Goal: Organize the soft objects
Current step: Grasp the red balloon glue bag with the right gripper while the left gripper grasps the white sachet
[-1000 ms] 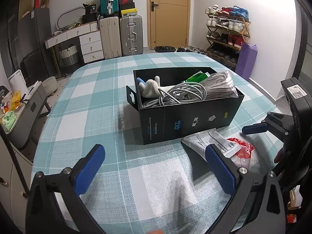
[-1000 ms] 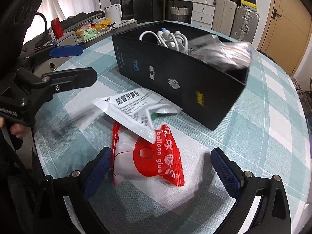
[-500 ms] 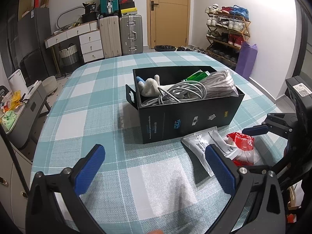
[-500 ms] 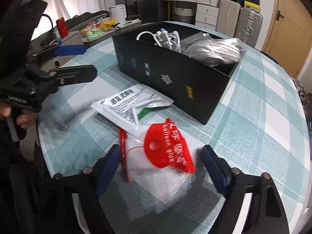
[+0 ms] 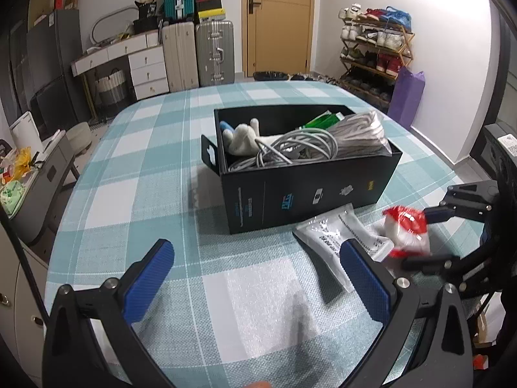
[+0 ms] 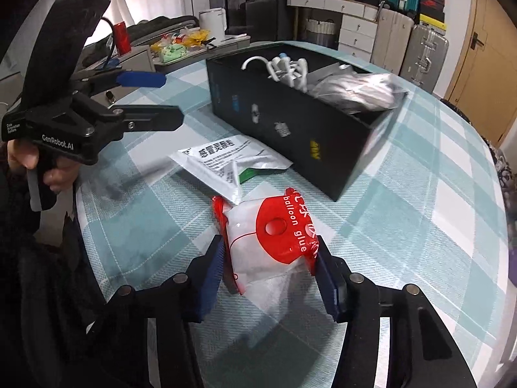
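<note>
Red balloon-glue packet [image 6: 271, 239] (lettering only wrist-close) between right tongs [image 6: 269, 274].

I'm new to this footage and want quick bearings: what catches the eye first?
The red-and-white plastic balloon glue packet, squeezed between the right gripper's blue fingers, near the checked table's front edge. Behind it stands an open black cardboard box stuffed with white cables.

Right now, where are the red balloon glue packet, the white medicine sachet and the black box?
balloon glue packet [image 6: 278, 236], right wrist view, red label.
medicine sachet [image 6: 223, 158], right wrist view, printed front.
black box [image 5: 310, 194], left wrist view, near side wall.
</note>
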